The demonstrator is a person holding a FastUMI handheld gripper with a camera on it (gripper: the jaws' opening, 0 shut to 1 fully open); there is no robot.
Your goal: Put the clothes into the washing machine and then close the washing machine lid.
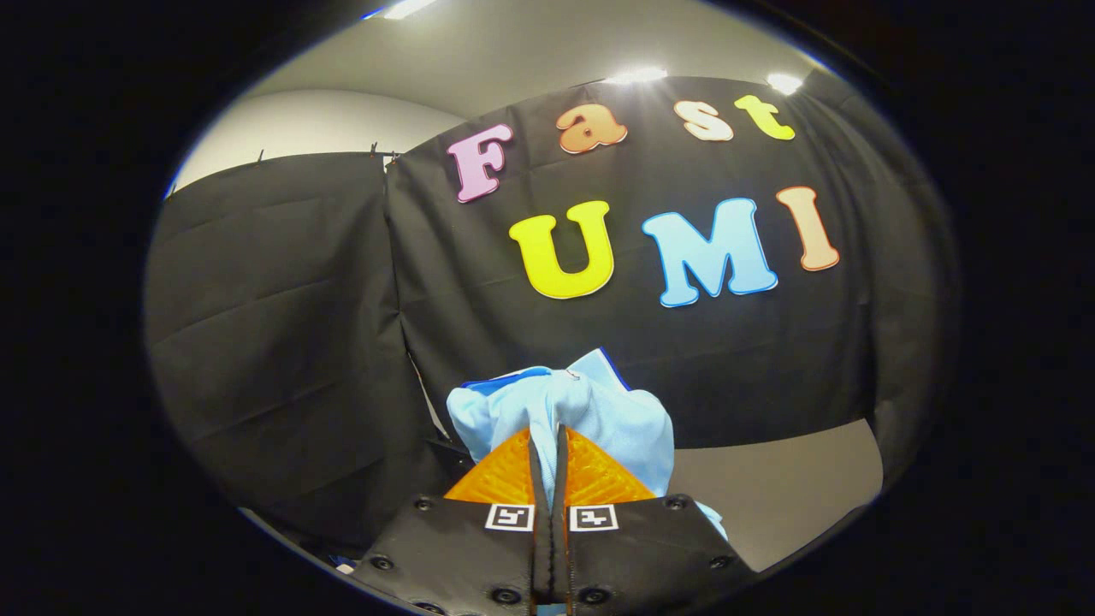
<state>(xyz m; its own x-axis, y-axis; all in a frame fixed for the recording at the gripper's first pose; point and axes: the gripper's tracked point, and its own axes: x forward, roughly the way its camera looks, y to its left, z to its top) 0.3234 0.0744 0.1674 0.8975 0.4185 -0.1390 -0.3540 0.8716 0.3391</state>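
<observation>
A light blue garment (590,411) with a darker blue trim is bunched up right at my fingertips. My gripper (547,436) is shut on it, both fingers pressed together with a fold of the cloth pinched between them. The cloth hangs lifted in the air, spilling over and to the right of the fingers, with a bit trailing down past the right finger. The gripper points toward the booth's black cloth wall.
The black cloth wall (684,342) stands straight ahead, with a second black panel (274,325) to the left. A strip of grey floor (770,488) lies beyond the fingers to the right. Ceiling lights (637,75) shine above the wall.
</observation>
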